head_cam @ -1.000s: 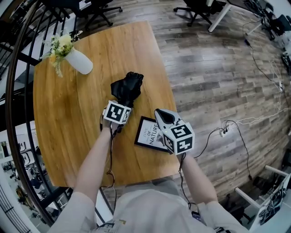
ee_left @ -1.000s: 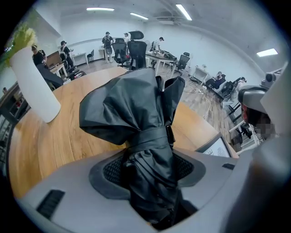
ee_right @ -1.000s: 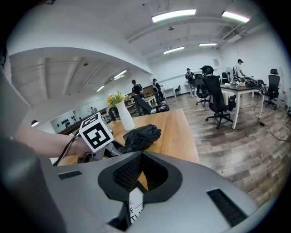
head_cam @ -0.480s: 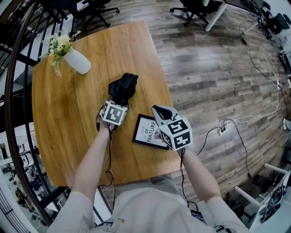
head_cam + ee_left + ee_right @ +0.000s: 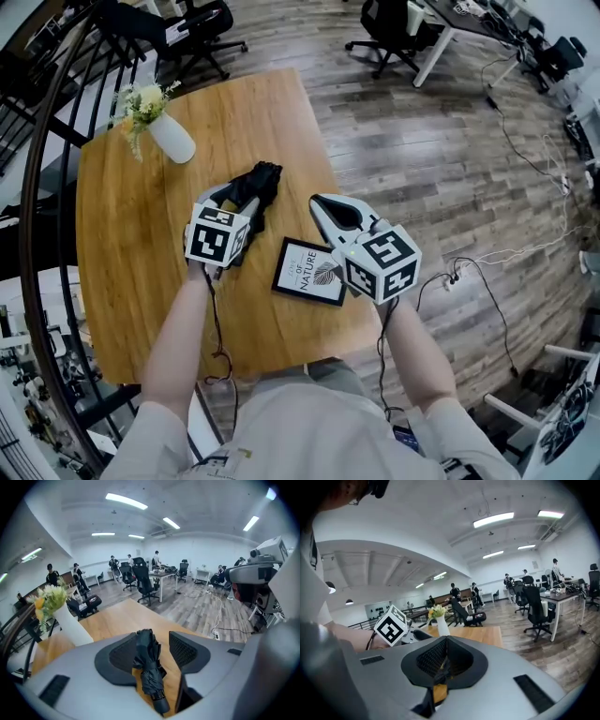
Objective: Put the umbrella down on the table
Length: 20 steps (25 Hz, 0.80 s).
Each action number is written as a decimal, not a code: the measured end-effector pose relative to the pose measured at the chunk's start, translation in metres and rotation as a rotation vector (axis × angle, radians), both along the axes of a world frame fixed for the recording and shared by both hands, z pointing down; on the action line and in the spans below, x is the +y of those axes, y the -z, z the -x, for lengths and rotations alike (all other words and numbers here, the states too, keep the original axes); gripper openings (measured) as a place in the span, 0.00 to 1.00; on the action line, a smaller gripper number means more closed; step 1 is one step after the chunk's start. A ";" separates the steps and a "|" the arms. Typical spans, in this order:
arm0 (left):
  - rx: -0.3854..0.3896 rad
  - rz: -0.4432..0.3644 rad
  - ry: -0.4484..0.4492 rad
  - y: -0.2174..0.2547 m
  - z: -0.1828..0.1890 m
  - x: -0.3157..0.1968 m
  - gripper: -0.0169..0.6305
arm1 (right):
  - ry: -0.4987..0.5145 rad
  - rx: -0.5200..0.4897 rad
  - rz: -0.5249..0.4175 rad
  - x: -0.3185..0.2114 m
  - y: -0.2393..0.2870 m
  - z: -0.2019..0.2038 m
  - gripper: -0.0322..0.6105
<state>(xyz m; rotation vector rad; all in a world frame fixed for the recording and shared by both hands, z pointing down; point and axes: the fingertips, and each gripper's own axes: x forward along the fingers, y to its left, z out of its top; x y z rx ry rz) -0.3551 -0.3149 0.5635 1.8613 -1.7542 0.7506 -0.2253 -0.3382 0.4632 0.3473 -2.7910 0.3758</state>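
Wood-plank flooring and office chairs surround a wooden table, which carries a white vase of flowers near its far left edge and a framed print near the person. The black folded umbrella appears to lie on the tabletop just beyond the print, handle end toward the person. The left gripper has its jaws wide apart with the umbrella between them (it sits close against one pad, with a clear gap to the other), so nothing is clamped. The right gripper hangs above the print with its jaws pressed together and nothing between them, as the right gripper view shows.
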 end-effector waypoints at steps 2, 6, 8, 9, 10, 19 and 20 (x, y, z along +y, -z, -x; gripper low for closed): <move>-0.011 -0.067 0.002 0.036 -0.005 0.008 0.37 | -0.017 -0.047 -0.034 0.003 0.032 -0.008 0.09; -0.047 -0.205 -0.004 0.111 -0.015 0.029 0.30 | -0.034 -0.145 -0.083 0.016 0.097 -0.026 0.09; -0.079 -0.272 -0.007 0.148 -0.018 0.040 0.28 | -0.035 -0.196 -0.104 0.025 0.128 -0.035 0.09; -0.094 -0.304 -0.009 0.165 -0.020 0.046 0.26 | -0.035 -0.219 -0.120 0.030 0.144 -0.039 0.09; -0.107 -0.336 -0.011 0.182 -0.023 0.053 0.25 | -0.034 -0.240 -0.138 0.036 0.159 -0.043 0.09; -0.177 -0.571 -0.050 0.291 -0.069 0.124 0.19 | -0.047 -0.321 -0.289 0.087 0.240 -0.095 0.09; -0.177 -0.595 -0.050 0.300 -0.074 0.132 0.17 | -0.045 -0.319 -0.301 0.091 0.243 -0.099 0.09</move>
